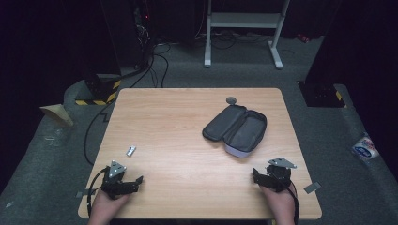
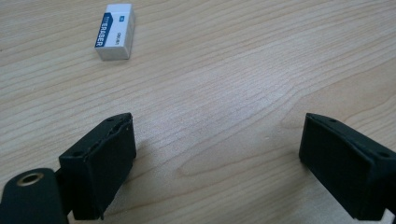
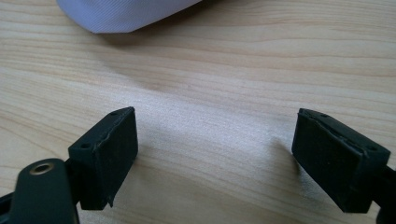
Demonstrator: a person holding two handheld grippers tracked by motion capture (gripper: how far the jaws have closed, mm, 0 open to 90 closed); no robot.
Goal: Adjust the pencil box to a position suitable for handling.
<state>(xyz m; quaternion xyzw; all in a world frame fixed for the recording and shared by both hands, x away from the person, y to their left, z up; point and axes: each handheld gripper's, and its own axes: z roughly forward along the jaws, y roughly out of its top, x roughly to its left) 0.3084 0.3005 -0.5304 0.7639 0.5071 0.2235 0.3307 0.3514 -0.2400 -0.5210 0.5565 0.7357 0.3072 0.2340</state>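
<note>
Left gripper: we see our black two-jaw left gripper point(image 1: 123, 180) at the wooden tabletop's point(image 1: 187, 140) near left corner, jaws wide, nothing between them.
Right gripper: our black right gripper point(image 1: 271, 177) sits near the near right corner, jaws wide and empty.
Eraser: we find the small white rectangular eraser with a blue label point(image 2: 115, 31) lying flat near the left edge, just beyond the left gripper.
Case: the open dark grey fabric zip case point(image 1: 236, 127) lies toward the far right, apart from both grippers.

Eraser point(image 1: 131, 151) left of open case point(image 1: 235, 130)
</note>
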